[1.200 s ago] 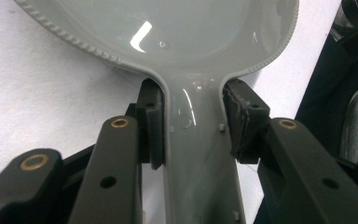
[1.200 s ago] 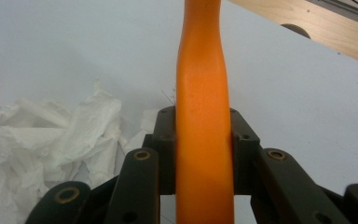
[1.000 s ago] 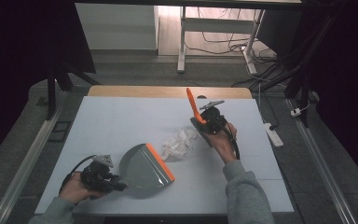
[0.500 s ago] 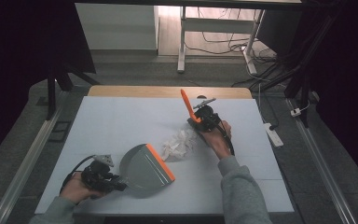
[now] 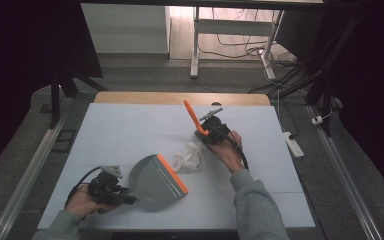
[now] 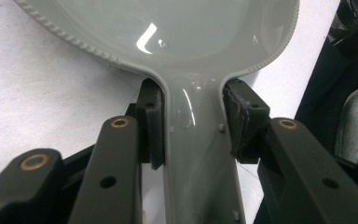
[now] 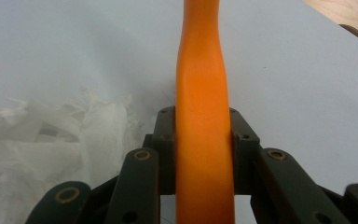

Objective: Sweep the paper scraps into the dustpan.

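A grey dustpan [image 5: 152, 181] with an orange lip lies flat on the white table at the near left. My left gripper [image 5: 129, 195] is shut on its handle; in the left gripper view the pads clamp both sides of the dustpan's [image 6: 168, 28] grey neck, with my left gripper [image 6: 193, 123] low over the table. My right gripper [image 5: 207, 134] is shut on an orange brush handle [image 5: 192, 115] that slants up and to the far left. A crumpled white paper [image 5: 190, 156] lies just left of it, between brush and pan. The right gripper view shows the handle [image 7: 200, 88] between my right gripper [image 7: 201, 135] pads and the paper [image 7: 42, 140] at left.
The white table top [image 5: 130, 125] ends in a wooden strip [image 5: 180, 98] at the far edge. A white power strip [image 5: 293, 143] lies on the floor to the right. Metal rails run along both sides, and a desk frame [image 5: 196, 40] stands beyond.
My right gripper has shifted to the left with the orange brush, closer to the crumpled paper. The left gripper and the dustpan have stayed where they were.
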`<state>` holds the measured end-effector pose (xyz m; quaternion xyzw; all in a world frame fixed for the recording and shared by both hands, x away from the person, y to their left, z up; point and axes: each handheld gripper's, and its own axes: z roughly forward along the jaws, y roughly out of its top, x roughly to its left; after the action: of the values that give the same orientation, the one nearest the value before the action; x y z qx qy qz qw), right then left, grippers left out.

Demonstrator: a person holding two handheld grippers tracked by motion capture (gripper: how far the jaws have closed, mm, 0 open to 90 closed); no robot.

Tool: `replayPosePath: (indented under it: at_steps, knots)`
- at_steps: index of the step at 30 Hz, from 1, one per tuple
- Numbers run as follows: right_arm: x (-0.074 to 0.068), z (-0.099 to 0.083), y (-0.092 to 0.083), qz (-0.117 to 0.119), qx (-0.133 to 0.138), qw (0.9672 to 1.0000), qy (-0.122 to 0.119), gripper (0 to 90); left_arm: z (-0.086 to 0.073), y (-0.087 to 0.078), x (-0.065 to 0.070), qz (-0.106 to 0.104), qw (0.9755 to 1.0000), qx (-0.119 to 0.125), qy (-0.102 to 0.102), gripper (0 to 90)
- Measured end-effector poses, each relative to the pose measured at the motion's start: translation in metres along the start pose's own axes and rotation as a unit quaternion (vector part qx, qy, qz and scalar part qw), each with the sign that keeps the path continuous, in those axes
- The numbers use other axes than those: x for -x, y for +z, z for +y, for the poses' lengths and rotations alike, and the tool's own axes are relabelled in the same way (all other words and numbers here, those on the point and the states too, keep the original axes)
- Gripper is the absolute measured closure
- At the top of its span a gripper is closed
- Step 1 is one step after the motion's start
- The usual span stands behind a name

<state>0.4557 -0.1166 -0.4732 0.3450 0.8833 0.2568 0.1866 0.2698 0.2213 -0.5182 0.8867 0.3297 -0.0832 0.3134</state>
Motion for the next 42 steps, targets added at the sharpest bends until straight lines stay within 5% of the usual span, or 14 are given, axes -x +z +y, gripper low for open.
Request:
replayPosePath:
  at_steps: [27, 42]
  knots:
    - [-0.062, 0.005, -0.008, 0.069, 0.026, 0.9967, -0.033, 70.0, 0.000, 0.000, 0.000, -0.001, 1.0000, -0.001, -0.001, 61.7]
    - [-0.119, 0.010, -0.016, 0.118, 0.032, 0.9880, -0.094, 70.0, 0.000, 0.001, 0.001, -0.001, 1.0000, -0.002, 0.000, 61.7]
